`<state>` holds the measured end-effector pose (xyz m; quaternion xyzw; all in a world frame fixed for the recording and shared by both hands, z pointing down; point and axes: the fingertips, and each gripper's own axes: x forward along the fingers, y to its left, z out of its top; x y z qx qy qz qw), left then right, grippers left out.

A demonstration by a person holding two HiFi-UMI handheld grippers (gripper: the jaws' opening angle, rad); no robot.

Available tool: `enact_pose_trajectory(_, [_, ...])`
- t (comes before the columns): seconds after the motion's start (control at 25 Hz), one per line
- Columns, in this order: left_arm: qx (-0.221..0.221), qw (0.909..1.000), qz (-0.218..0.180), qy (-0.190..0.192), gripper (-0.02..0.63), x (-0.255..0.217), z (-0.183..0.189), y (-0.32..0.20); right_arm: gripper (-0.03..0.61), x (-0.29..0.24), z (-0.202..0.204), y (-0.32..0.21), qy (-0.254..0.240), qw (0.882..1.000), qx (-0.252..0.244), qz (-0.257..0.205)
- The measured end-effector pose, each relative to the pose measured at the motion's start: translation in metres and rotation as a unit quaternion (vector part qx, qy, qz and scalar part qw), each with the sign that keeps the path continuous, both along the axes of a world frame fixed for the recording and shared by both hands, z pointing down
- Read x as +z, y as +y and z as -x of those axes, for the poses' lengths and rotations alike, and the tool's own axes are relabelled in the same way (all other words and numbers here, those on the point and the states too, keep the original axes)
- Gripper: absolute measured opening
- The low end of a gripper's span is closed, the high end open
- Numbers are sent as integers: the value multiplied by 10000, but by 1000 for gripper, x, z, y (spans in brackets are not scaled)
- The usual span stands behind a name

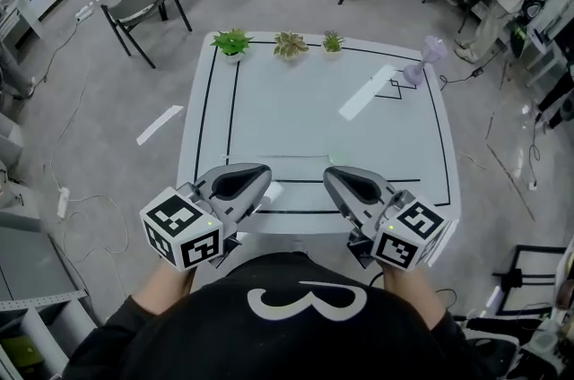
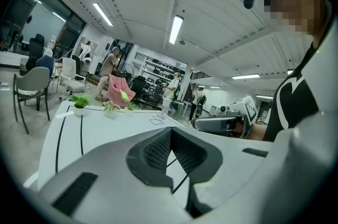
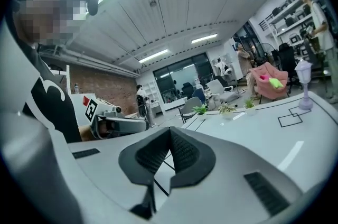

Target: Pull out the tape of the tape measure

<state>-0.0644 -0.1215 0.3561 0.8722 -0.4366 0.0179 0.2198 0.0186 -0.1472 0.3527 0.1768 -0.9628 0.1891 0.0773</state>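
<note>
text: none legible | shirt (image 1: 305,302): white 3-shaped mark

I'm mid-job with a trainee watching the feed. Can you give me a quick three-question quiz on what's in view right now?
1. True or false: the left tool is shut with nothing between its jaws.
2. How many small potted plants stand along the far edge of the table? A) two B) three C) five
3. Fill in: the right tool is ___ (open or shut).
Key: 1 true; 2 B; 3 shut.
</note>
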Motion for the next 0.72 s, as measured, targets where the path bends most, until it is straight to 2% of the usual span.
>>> enact_pose_trajectory(0.28, [-52, 9999, 25, -92, 8, -2, -4, 0, 3, 11, -15, -5, 633, 9968, 294, -382])
enact_pose_trajectory(0.72, [-134, 9989, 257, -370, 8, 14, -3, -8, 3, 24, -26, -12, 900, 9941, 475, -371])
